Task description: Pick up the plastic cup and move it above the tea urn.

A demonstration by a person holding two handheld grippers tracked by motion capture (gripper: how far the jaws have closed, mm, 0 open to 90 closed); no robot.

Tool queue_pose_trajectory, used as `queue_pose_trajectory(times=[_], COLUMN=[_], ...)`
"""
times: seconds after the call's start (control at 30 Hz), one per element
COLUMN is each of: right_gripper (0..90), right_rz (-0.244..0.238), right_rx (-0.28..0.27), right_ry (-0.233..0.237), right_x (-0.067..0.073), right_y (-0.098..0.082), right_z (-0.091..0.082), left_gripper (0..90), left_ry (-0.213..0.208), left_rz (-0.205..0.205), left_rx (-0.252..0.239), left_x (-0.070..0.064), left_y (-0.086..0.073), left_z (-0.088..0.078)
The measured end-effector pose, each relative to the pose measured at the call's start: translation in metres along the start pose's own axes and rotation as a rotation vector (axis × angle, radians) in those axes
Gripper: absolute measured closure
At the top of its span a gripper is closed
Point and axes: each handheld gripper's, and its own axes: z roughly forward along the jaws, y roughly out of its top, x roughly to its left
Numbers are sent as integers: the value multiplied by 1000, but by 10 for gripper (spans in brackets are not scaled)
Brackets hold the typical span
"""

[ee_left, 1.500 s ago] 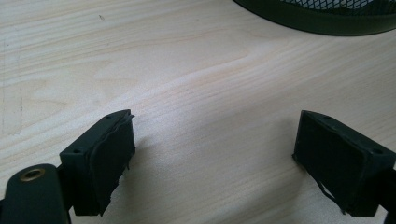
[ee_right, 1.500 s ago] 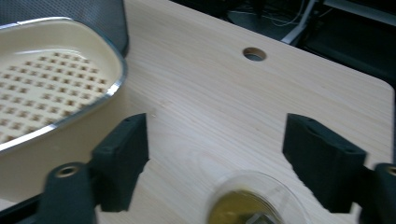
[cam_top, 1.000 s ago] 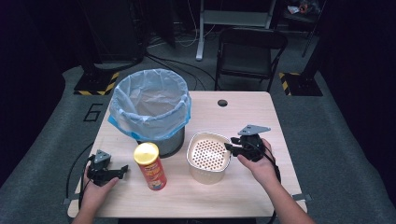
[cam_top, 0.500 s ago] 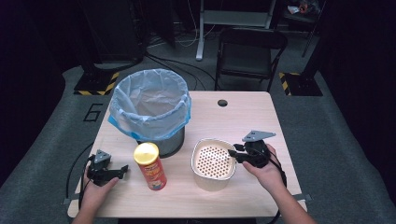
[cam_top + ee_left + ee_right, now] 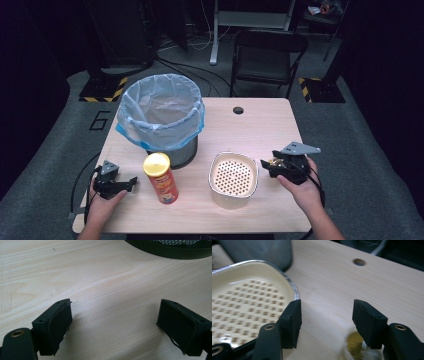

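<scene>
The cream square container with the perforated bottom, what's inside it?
The cream square container shows a bare floor of small holes and nothing lying in it. The near wall hides a strip of that floor in the high view.

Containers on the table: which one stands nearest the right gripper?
The cream perforated bowl, right beside the right gripper; the chip can and lined bin stand farther left.
</scene>
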Motion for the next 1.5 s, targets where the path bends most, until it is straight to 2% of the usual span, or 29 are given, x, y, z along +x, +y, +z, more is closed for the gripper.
queue_pose_trajectory(times=[0.1,0.2,0.27,0.3,0.33,0.47,0.67,0.8,0.93,1.1,1.3,1.5], right_gripper=[351,291,240,176,176,154,164,172,171,191,237,254], right_rz=[10,47,67,102,102,163,179,177,153,141,148,159], right_rx=[4,15,23,15,15,46,75,79,82,96,83,72], right_ry=[-98,-146,-159,-163,-163,-163,-174,-169,-168,-193,-207,-186], right_x=[-11,-21,-24,-27,-27,-31,-35,-35,-33,-34,-34,-35], right_y=[-7,-18,-25,-32,-32,-47,-59,-62,-65,-66,-65,-63], right_z=[-6,-8,-8,-7,-7,1,14,20,34,48,52,52], left_gripper=[117,118,117,117,117,117,117,117,117,117,118,118], left_ry=[0,0,0,0,0,0,0,0,0,0,0,0], left_rz=[0,0,0,0,0,0,0,0,0,0,0,0], left_rx=[0,0,0,0,0,0,0,0,0,0,0,0], left_x=[0,0,0,0,0,0,0,0,0,0,0,0], left_y=[0,0,0,0,0,0,0,0,0,0,0,0], left_z=[0,0,0,0,0,0,0,0,0,0,0,0])
